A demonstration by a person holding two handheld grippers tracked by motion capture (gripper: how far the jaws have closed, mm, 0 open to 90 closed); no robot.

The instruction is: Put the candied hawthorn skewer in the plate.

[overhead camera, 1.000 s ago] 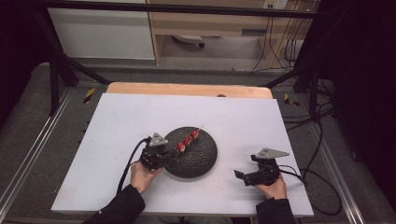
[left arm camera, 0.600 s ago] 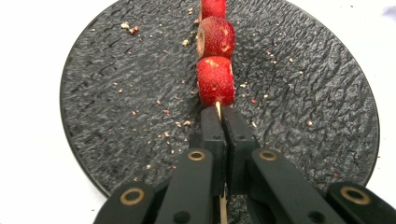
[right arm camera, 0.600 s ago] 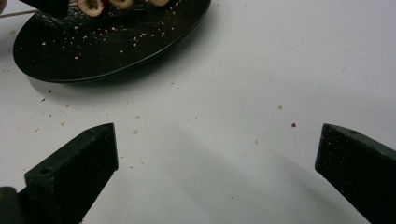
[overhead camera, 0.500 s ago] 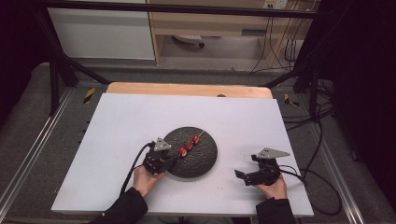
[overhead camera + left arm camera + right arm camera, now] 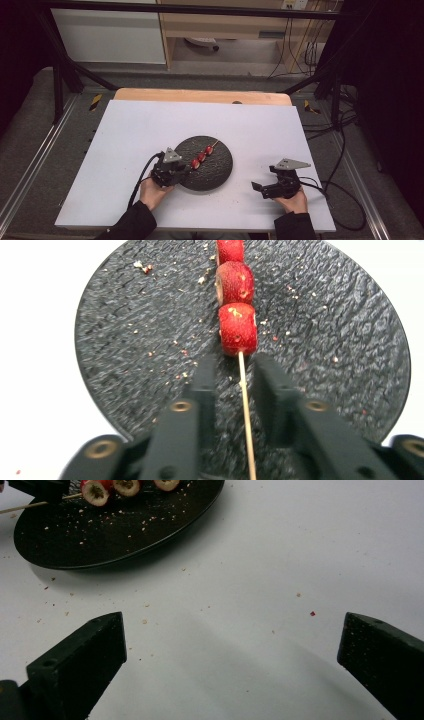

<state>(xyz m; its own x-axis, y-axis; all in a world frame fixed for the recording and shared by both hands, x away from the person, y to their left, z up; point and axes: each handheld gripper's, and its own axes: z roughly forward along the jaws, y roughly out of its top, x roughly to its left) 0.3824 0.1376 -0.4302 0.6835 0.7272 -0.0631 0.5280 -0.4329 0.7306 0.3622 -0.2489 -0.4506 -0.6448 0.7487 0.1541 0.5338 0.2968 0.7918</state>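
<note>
A skewer of three red fruit pieces [image 5: 201, 156] lies across a round black plate [image 5: 220, 170] at the table's middle. In the left gripper view the fruit [image 5: 237, 327] sits just beyond my left gripper [image 5: 237, 365]. Its thin wooden stick [image 5: 245, 410] runs between the two jaws with a small gap on each side, so the jaws stand narrowly open around it. In the high view my left gripper [image 5: 186, 169] is at the plate's left rim. My right gripper [image 5: 257, 189] rests to the right of the plate, wide open over bare table [image 5: 232, 630].
The white table top [image 5: 150, 125] carries crumbs around the plate [image 5: 100, 540]. A wooden strip [image 5: 200, 95] runs along the far edge. Cables trail off the right side, and metal frame rails flank the table.
My left gripper and the skewer have shifted a little toward the person, with the skewer coming down onto the plate. The right gripper has stayed put.
</note>
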